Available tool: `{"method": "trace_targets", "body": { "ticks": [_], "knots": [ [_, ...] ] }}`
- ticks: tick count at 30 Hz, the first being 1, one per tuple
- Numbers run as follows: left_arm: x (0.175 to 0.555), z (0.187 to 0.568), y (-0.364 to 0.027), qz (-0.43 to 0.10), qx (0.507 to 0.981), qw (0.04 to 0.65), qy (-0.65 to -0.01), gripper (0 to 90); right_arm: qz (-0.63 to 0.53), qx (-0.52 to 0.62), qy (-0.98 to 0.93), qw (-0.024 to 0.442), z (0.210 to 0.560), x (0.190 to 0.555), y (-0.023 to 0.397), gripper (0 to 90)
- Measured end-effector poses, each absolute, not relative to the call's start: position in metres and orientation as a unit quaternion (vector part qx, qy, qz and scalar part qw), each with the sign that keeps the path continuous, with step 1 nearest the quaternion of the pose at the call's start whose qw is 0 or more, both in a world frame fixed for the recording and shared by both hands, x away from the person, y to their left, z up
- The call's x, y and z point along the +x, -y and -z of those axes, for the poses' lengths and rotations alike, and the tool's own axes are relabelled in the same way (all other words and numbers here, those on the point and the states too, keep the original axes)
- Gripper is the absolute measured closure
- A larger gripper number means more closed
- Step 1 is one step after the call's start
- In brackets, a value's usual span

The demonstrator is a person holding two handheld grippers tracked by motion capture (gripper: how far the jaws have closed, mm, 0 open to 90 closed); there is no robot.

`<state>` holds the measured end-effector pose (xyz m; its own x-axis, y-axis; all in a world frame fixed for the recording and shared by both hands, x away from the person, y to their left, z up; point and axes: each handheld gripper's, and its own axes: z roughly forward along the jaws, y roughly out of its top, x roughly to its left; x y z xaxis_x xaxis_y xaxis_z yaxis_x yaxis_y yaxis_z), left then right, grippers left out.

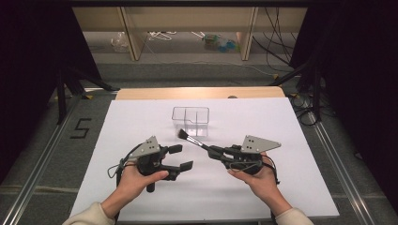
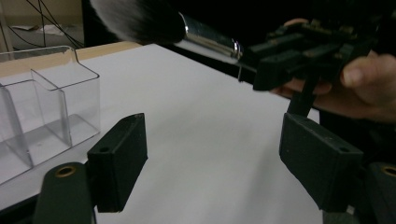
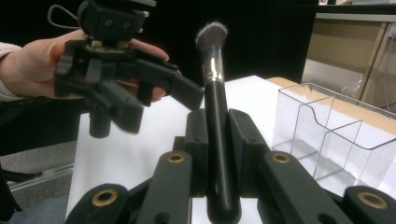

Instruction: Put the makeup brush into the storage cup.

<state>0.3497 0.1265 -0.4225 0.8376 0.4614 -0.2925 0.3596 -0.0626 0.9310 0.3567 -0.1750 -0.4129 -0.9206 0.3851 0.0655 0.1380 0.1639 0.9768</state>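
A makeup brush with a black handle, silver ferrule and dark bristles is held by my right gripper, which is shut on its handle. In the right gripper view the brush stands up between the two jaws. The bristles point toward a clear plastic organizer with dividers at the table's middle. My left gripper hovers open to the left of the brush with nothing between its fingers. The organizer looks empty.
A white sheet covers the wooden table. Shelving with cables and bags stands behind the table. Dark curtains and tripod legs flank both sides. A floor mark "5" lies at the left.
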Motion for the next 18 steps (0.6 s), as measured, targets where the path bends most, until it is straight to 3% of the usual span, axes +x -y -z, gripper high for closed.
{"method": "trace_targets", "body": {
  "ticks": [8,11,18],
  "knots": [
    [0.357,0.421,-0.112,0.002,0.686,0.657,-0.312,26.0,-0.628,0.178,-0.752,0.09,0.413,0.355,0.174,79.3],
    [0.359,0.42,-0.109,0.007,0.682,0.664,-0.306,26.8,-0.627,0.173,-0.752,0.11,0.412,0.356,0.175,79.3],
    [0.36,0.421,-0.105,0.02,0.664,0.68,-0.31,29.9,-0.625,0.173,-0.754,0.105,0.411,0.356,0.176,79.3]
  ]
}}
